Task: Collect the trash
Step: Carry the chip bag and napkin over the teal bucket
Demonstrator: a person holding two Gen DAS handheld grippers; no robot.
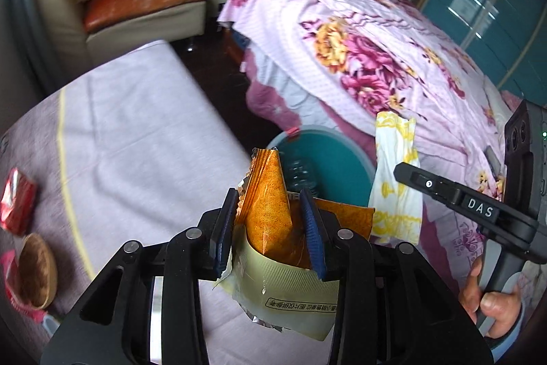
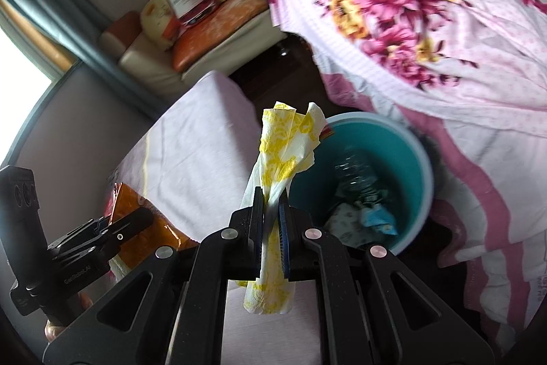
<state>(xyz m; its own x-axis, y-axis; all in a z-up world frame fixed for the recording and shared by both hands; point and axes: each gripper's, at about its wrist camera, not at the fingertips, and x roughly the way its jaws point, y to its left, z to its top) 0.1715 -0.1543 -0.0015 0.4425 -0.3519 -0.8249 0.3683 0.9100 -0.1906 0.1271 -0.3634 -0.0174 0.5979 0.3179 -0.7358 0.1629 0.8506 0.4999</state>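
My left gripper (image 1: 270, 204) is shut on an orange snack wrapper (image 1: 270, 211) with a pale green end, held above the lilac table edge. It also shows in the right wrist view (image 2: 150, 221). My right gripper (image 2: 271, 197) is shut on a crumpled white and yellow napkin (image 2: 280, 153), also visible in the left wrist view (image 1: 393, 180). A teal trash bin (image 2: 403, 166) stands on the floor just ahead of both grippers, holding a clear plastic bottle (image 2: 355, 173) and crumpled paper (image 2: 362, 218). The bin shows in the left wrist view (image 1: 342, 163) too.
A lilac-covered table (image 1: 136, 132) lies to the left, with red wrappers (image 1: 17, 200) and a brown wooden bowl (image 1: 36, 269) at its left edge. A bed with a floral quilt (image 1: 359, 50) is on the right. A cream and orange armchair (image 1: 136, 2) stands behind.
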